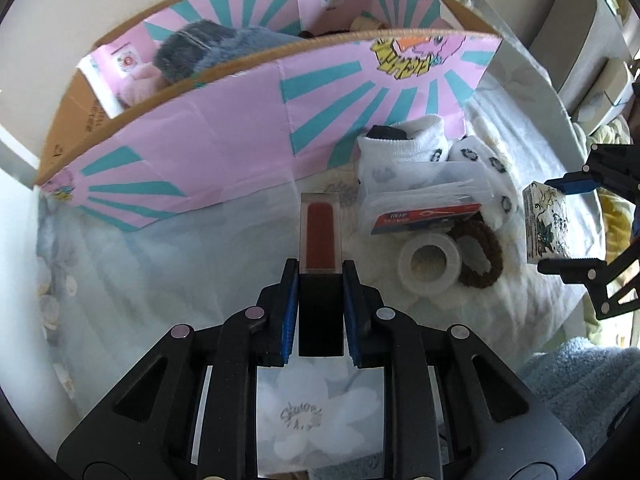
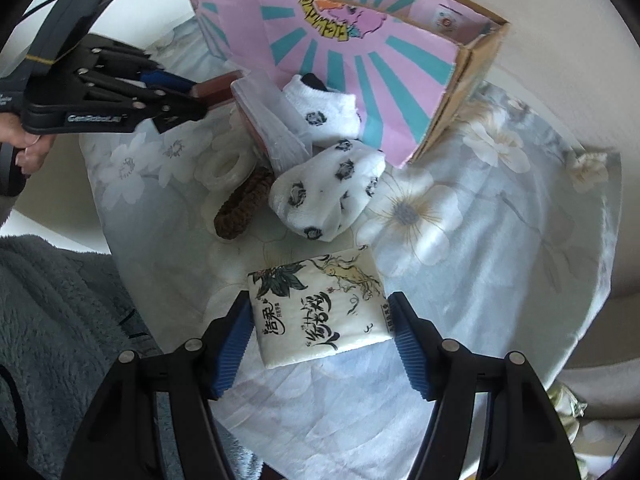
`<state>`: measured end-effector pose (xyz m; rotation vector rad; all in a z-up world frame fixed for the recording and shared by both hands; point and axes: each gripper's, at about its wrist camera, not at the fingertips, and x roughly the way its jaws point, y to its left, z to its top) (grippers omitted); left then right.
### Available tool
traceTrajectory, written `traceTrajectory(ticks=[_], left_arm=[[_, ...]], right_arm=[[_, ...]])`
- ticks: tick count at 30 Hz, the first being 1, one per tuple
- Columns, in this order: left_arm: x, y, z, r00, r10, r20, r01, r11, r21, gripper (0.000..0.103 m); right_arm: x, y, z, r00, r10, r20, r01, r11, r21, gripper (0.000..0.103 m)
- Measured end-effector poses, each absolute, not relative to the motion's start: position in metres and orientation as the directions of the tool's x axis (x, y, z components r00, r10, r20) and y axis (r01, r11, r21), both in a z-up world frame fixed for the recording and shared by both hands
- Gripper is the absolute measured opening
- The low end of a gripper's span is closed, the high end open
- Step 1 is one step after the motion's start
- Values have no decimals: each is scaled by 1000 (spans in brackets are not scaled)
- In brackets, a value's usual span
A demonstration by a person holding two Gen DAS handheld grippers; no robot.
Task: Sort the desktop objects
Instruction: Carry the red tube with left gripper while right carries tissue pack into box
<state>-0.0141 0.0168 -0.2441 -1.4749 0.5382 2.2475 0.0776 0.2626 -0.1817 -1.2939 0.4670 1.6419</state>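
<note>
Clamping a lip gloss (image 1: 320,240) by its black cap at frame centre, left gripper (image 1: 320,280), right gripper (image 2: 324,334) pressing both sides of a tissue pack (image 2: 320,304), lower centre, socks (image 2: 328,188), tape (image 2: 228,168), box (image 2: 360,60) beyond.

left gripper (image 1: 320,300) clamping lip gloss tube (image 1: 320,236)

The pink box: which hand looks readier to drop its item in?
Probably left. The left gripper is shut on the lip gloss tube, right before the pink box. The right gripper's tissue pack sits farther back.
</note>
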Motion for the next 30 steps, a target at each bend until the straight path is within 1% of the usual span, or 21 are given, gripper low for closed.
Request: traceTrajectory(ticks=[6,10,12,18,24,30], left_arm=[[-11,7,-223,-376,150,-914,-525,-847,77,18],[-7,0,-208,-375,180,-909,-538,-841,55,18],[-15,1,-191,-367,191,-911,-551,-833,48,18],[-22,-4,-169,-357,221,-908,-579,-815,30,18],[-39,-9,-143,-368,252,-895,-606,-795,26,18],[-61,-12,-125,-370,276,-887,-624,-781,17,18]], right_arm=[[80,262,-171,29,438,-898,-889,-400,-224,63],[89,260,-155,25,435,-900,-910,-362,-200,63],[94,274,-146,29,430,-902,-916,-350,-196,63],[98,267,-128,17,417,-909,-933,-320,-164,63],[94,281,-105,7,428,-904,-948,-284,-142,63],[89,311,-73,42,456,-889,-959,-232,-164,63]])
